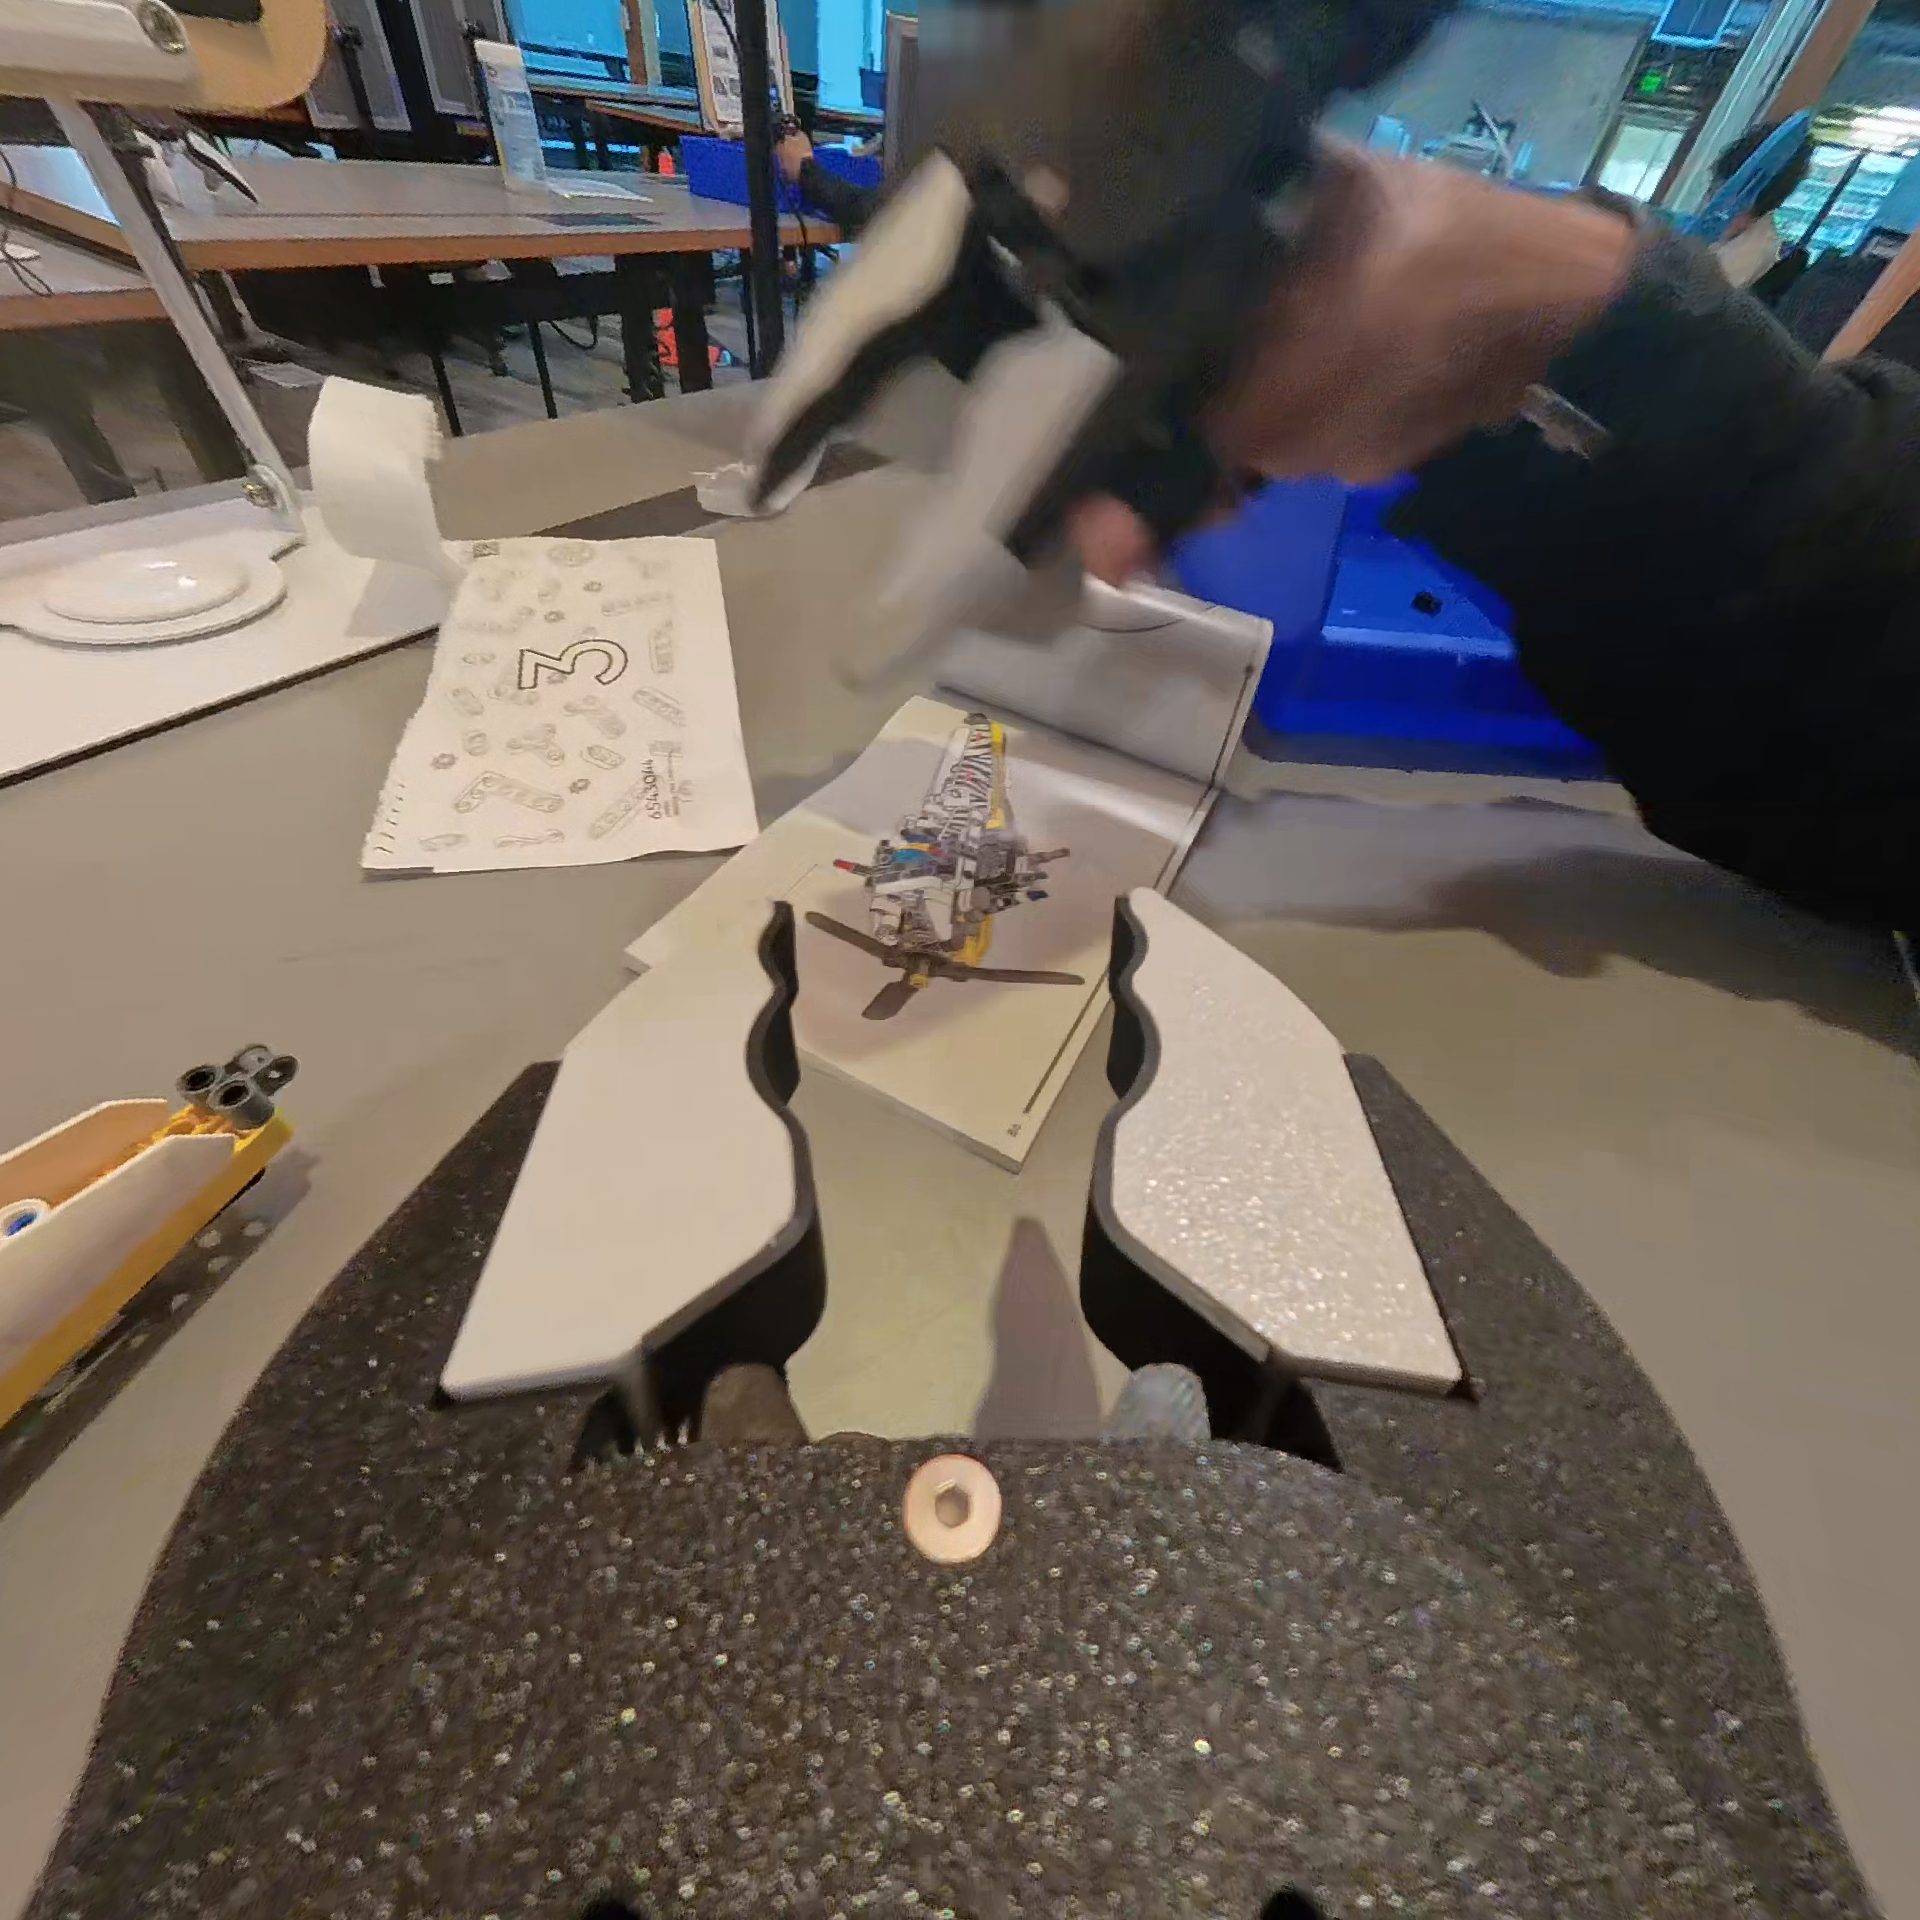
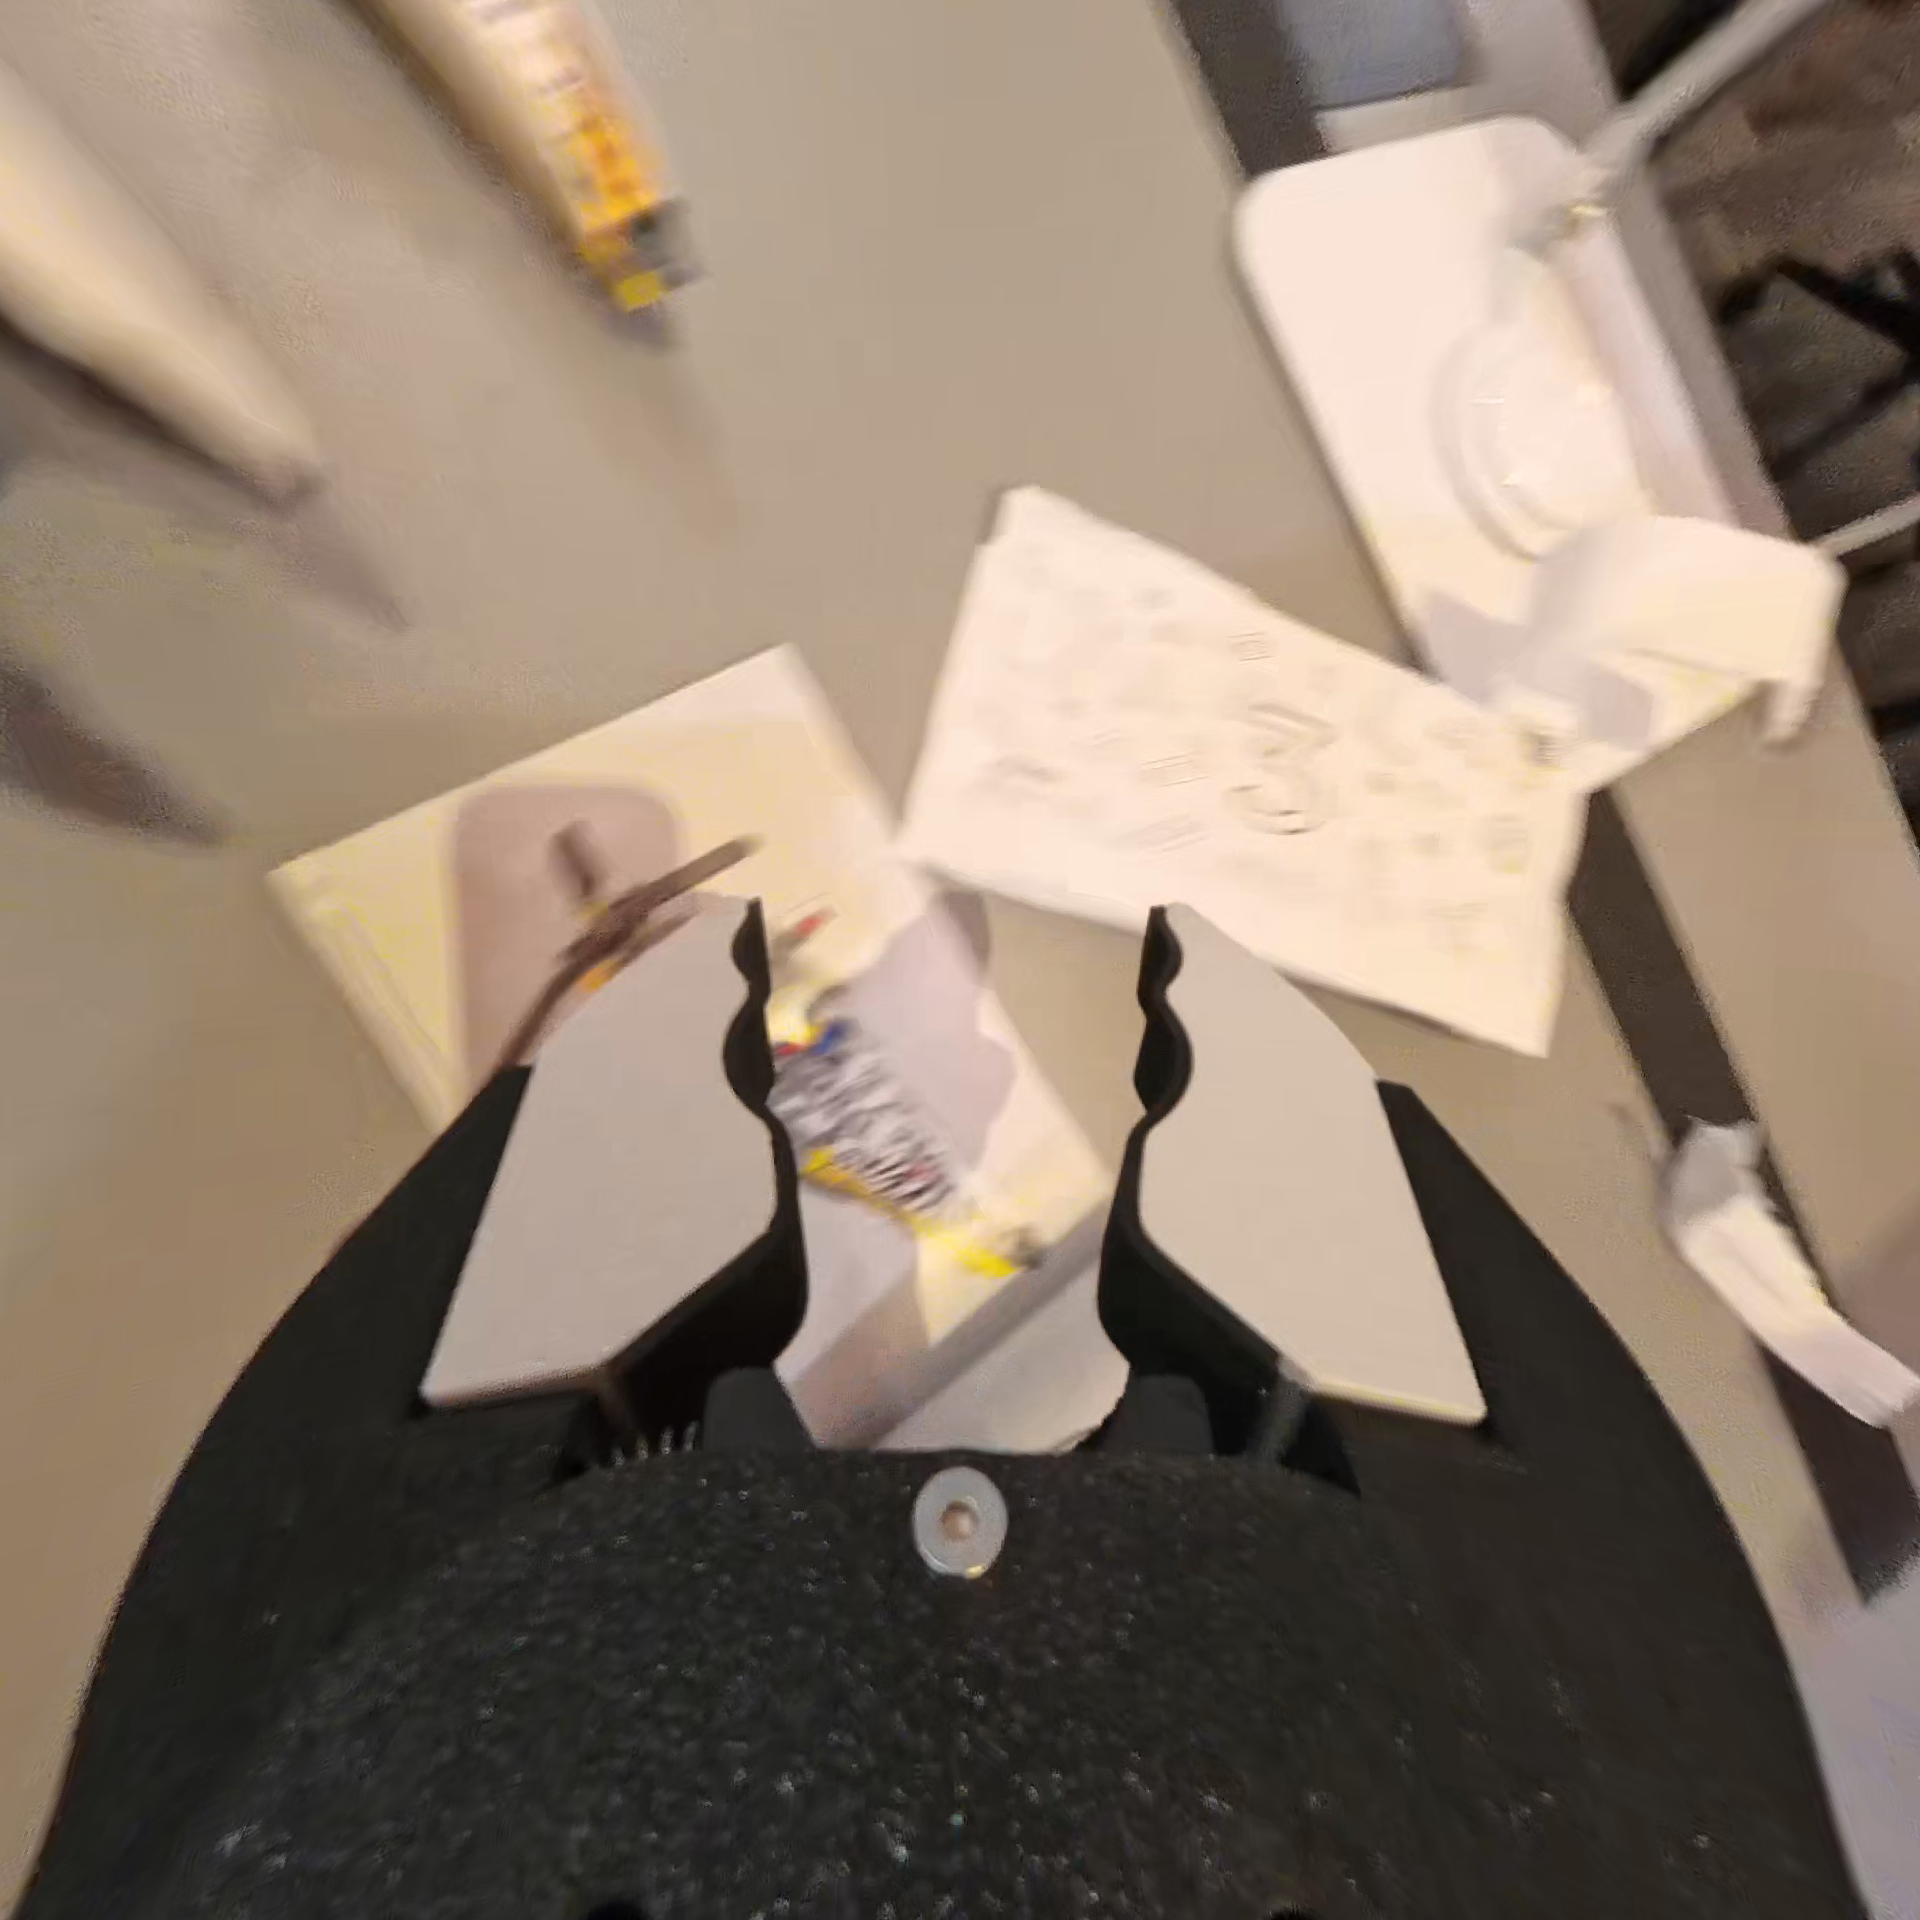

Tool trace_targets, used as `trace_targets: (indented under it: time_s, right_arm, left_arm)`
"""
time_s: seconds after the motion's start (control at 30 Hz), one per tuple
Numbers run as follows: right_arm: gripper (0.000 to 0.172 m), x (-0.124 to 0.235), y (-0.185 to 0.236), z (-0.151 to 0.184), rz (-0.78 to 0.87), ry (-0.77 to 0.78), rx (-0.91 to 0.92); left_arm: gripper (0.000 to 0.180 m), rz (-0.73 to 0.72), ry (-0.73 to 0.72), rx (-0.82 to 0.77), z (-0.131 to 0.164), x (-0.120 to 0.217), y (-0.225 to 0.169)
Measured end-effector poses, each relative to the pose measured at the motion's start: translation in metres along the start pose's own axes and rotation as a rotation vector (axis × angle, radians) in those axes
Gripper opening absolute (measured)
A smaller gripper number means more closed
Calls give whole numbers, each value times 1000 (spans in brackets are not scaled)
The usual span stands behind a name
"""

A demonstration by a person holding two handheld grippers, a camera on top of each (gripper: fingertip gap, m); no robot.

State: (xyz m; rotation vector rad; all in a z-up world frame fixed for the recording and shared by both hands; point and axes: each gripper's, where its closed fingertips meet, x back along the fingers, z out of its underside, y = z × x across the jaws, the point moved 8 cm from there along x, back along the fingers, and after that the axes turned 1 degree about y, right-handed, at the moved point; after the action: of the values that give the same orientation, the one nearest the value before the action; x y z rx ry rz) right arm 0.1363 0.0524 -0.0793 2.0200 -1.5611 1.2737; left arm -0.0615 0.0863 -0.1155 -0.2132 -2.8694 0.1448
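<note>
Grey worktop fills both views, with other desks and a blue bin behind it. On it lie one open booklet, its page printed with a propeller plane, one white paper bag printed with part outlines and a large numeral, one yellow-and-white brick model at the left edge, and one white board carrying a round white disc and a lamp arm. Two scraps of torn white paper show in the right wrist view, one by the board and one near the worktop edge.

Left gripper hovers low over the booklet's near corner with its jaws spread wide and nothing between its fingers; the printed plane shows through the gap.

Right gripper hangs above the booklet, blurred, jaws likewise released and bare, the bag just beyond its right finger. In the left wrist view it appears higher up, held by a hand in a dark sleeve.
</note>
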Motion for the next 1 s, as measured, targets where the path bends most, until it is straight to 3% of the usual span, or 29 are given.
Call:
trace_targets:
  time_s: [0.13, 0.3, 0.43, 0.6, 1.0]
  right_arm:
    - [69, 3, 68, 43, -65, 5, 160]
    - [61, 3, 92, 71, -106, -27, 157]
    - [55, -2, 89, 72, -171, -38, 67]
    - [36, -7, 91, 69, -223, -37, 15]
    - [28, -10, 101, 64, -224, -40, -43]
  left_arm:
    - [61, -6, -1, 63, 5, 5, 14]
    - [62, 35, 91, 121, -3, -2, 30]
    - [66, 59, 236, 72, -10, -25, 40]
    - [66, 52, 227, 78, -7, -41, 52]
    - [65, 107, 211, 98, 11, -8, 46]
